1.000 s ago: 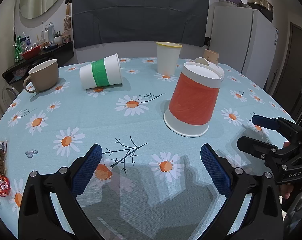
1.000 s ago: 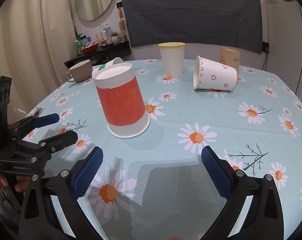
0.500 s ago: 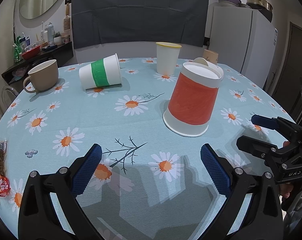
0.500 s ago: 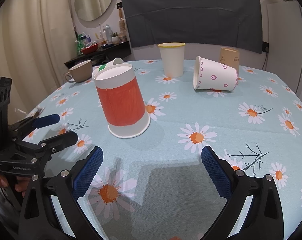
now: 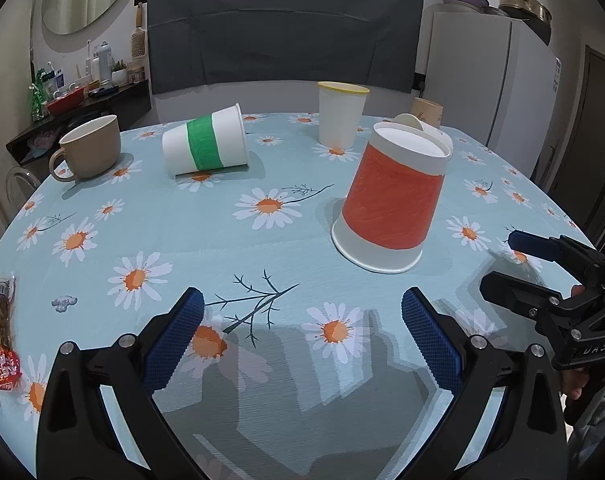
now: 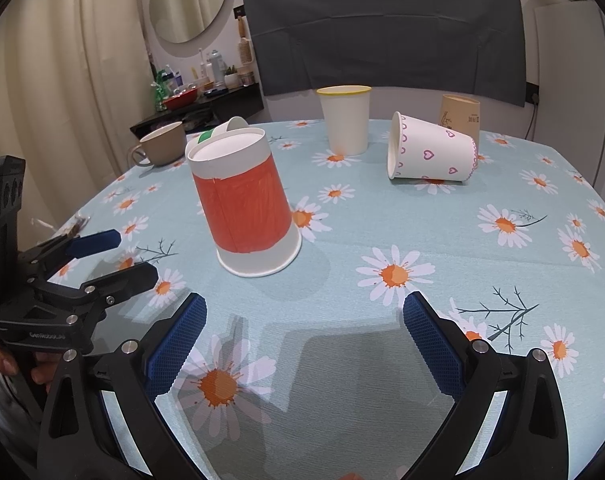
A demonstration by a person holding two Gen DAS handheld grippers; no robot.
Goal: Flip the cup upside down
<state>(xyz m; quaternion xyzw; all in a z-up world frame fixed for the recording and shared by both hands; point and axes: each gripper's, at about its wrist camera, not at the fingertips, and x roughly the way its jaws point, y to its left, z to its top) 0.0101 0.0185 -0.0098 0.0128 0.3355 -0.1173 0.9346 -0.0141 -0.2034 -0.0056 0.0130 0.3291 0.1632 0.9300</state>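
Observation:
A paper cup with an orange band stands upside down on the daisy tablecloth, rim down, base up; it also shows in the right wrist view. My left gripper is open and empty, low over the cloth in front of the cup. My right gripper is open and empty too, in front and to the right of the cup. Each gripper shows in the other's view: the right one and the left one.
A green-banded cup lies on its side at the back left beside a beige mug. A yellow-rimmed cup stands upright. A heart-print cup lies on its side before a brown cup. Snack wrappers lie at the left edge.

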